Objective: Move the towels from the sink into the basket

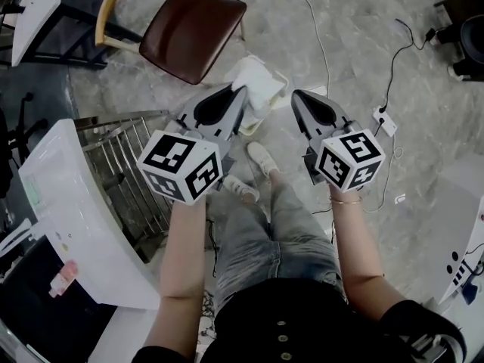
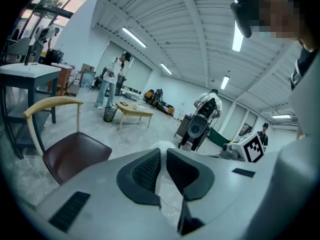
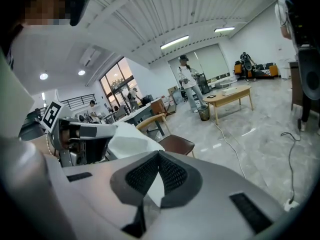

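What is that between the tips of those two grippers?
A white towel spans from the left gripper to the right gripper, pinched by both. The head view shows it best.

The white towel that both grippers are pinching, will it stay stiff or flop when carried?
Likely floppy: the white towel bunches in soft folds where the left gripper and the right gripper pinch it. Probably light, since two small pinches carry it clear of the floor. It may sag or swing, so a slip seems possible.
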### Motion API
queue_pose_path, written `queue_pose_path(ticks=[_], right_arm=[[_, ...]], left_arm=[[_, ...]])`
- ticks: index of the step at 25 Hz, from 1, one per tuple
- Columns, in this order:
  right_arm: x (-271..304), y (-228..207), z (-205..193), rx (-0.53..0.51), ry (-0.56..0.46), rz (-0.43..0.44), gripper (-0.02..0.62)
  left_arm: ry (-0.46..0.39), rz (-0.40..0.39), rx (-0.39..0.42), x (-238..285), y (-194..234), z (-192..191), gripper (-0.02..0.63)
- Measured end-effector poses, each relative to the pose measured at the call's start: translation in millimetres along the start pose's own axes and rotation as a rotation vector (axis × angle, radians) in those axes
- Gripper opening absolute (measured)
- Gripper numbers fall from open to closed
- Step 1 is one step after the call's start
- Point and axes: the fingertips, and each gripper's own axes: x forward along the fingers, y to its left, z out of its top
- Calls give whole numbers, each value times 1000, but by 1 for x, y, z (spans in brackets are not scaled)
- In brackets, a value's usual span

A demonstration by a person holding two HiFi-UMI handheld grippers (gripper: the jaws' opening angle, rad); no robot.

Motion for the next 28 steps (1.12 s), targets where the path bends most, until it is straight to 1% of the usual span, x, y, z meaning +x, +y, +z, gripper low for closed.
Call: queue_pose_path(ticks=[6,13,20,26,28], right_arm=[[20,-20,-24,3,41,-11,2],[50,-39,-62,25,95,-8,2],[79,-51,-97,46,133,-6,2],[85,-55,-107,48,151,-2,2],[85,-55,-110,48,157,-3,2]], left_arm=[[43,-4,-45,27,25,-38,43],[144,18,-82,59,60,-104,43],[204,53,-132,87,94,-160,43],[281,93,-152,99,104,-191,46],[271,85,-161,99,103,-188,80]])
